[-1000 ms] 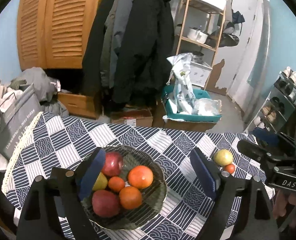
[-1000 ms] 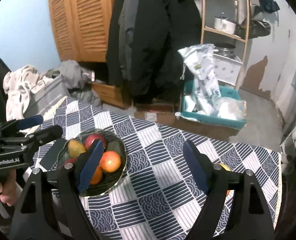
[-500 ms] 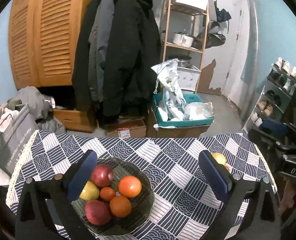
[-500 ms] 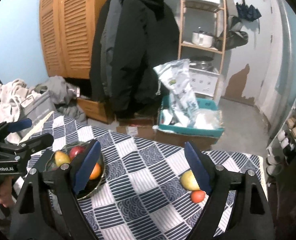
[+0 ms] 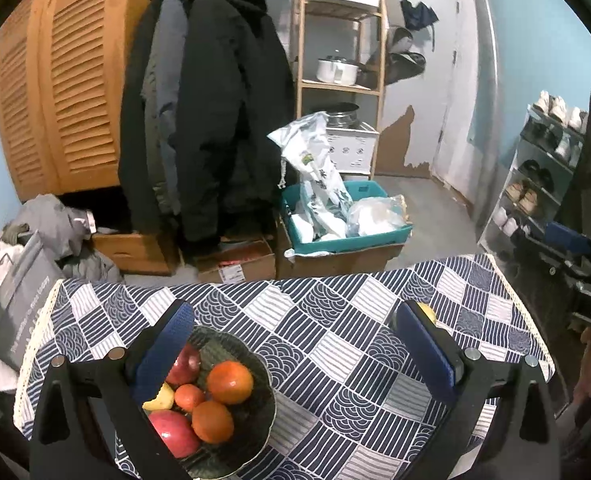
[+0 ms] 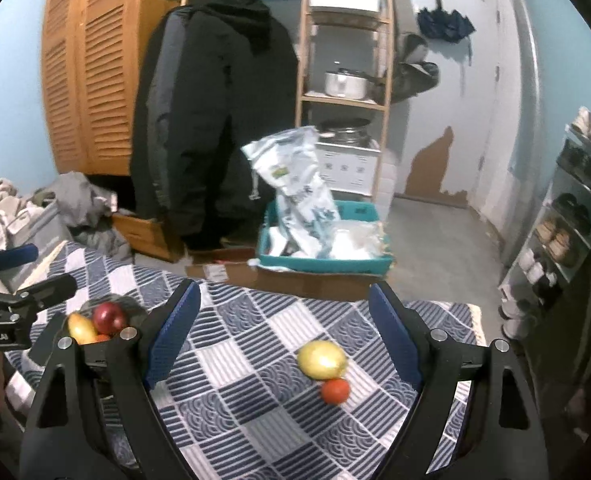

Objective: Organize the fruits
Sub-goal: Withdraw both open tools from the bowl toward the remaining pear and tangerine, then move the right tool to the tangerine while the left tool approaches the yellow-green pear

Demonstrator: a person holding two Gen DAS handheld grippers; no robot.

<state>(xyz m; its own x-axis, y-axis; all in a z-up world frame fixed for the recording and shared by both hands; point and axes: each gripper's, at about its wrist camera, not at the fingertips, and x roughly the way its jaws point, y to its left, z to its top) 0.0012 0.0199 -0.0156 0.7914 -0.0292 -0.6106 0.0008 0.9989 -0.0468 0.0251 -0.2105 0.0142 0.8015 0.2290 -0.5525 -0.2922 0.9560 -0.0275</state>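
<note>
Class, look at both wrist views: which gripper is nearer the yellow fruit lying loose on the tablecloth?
Right. The right gripper is open with the yellow fruit lying ahead between its fingers. The left gripper sits over the fruit bowl, the yellow fruit off beyond its right finger.

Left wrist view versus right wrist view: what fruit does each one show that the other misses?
Only the left wrist view shows the dark glass bowl's full load: two red apples, three orange tangerines and a yellow fruit. Only the right wrist view shows the small red-orange fruit touching the round yellow fruit on the cloth. Both share the blue-and-white patterned tablecloth, the bowl, and that yellow fruit, mostly hidden in the left view. Both tongs, left and right, are open and empty.
</note>
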